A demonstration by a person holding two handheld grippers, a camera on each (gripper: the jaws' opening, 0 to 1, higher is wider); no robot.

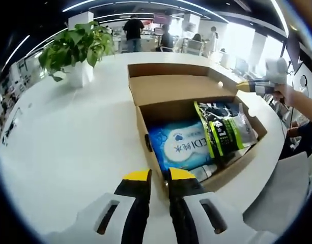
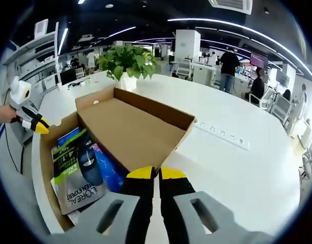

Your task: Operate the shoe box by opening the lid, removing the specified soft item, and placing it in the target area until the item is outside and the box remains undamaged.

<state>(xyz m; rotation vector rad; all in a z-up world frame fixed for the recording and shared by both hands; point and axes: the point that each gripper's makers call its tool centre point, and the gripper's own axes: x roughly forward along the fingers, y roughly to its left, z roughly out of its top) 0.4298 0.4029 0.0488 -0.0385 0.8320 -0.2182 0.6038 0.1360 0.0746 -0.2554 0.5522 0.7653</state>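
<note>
Left gripper view. Left gripper point(image 1: 159, 175) at bottom centre: black jaws with yellow tips, drawn together with a narrow slit between, nothing held, tips just beside the near rim of the shoe box point(image 1: 145, 118). Plain brown corrugated cardboard, rectangular, centre of frame, resting on a smooth glossy white table point(image 1: 64, 147) with a curved edge. Lid point(image 1: 168, 84) folded open toward the top of the frame, matte brown inside face showing. Inside the box: a soft light-blue wipes pack point(image 1: 177, 145) with white print, lying flat at lower left of the interior; a glossy black-and-green pouch point(image 1: 221, 131) to its right, overlapping a silvery packet. Potted plant point(image 1: 74, 48) at upper left, broad green leaves, white pot. Right gripper point(image 1: 252, 87) at the right edge, yellow-tipped, held in a person's hand, just beyond the box's far corner.

Right gripper view. Right gripper point(image 2: 157, 174) at bottom centre, jaws closed together, empty, tips at the edge of the open lid point(image 2: 130, 129). Box interior at lower left: black-and-green pouch point(image 2: 77, 173) uppermost, blue wipes pack point(image 2: 107, 170) partly under it. Left gripper point(image 2: 36, 124) at the left edge, beside the box wall. Potted plant point(image 2: 126, 62) at upper centre. White power strip point(image 2: 222, 134) on the table point(image 2: 247, 173) at right.
</note>
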